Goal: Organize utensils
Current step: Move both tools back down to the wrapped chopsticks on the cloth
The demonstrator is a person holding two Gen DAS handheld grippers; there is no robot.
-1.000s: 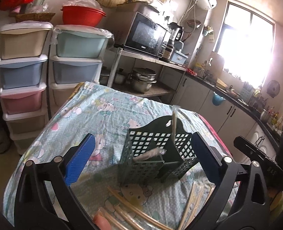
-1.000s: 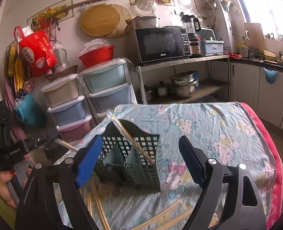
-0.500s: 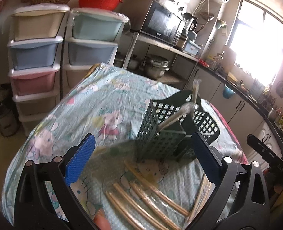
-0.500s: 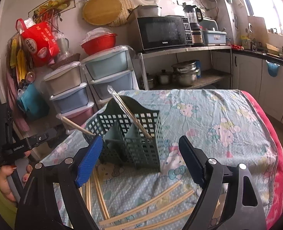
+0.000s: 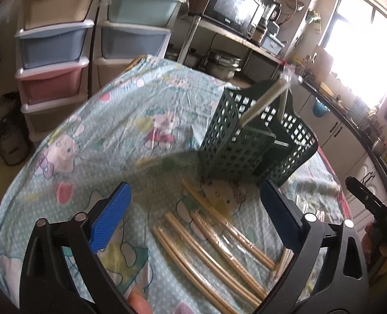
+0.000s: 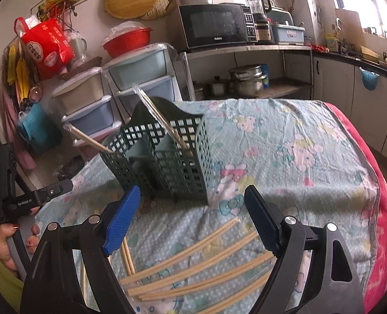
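Observation:
A dark green slotted utensil basket (image 5: 256, 136) stands upright on the table, also in the right wrist view (image 6: 164, 154). Two wrapped chopstick pairs (image 6: 164, 123) lean inside it. Several wrapped chopstick pairs (image 5: 214, 251) lie flat on the cloth in front of it, also in the right wrist view (image 6: 201, 269). My left gripper (image 5: 193, 222) is open and empty above the near chopsticks. My right gripper (image 6: 191, 222) is open and empty above the chopsticks on its side. The left gripper's body shows at the left edge of the right wrist view (image 6: 28, 201).
A patterned light-blue cloth (image 6: 285, 141) covers the table, with a red edge (image 6: 371, 172) on the right. Plastic drawer towers (image 5: 62, 41) stand beyond the far table edge. A shelf with a microwave (image 6: 214, 26) and pots is behind.
My left gripper has pulled back and tilted down, so more chopsticks on the cloth show beneath it. My right gripper has shifted slightly closer to the chopsticks. Both stay open.

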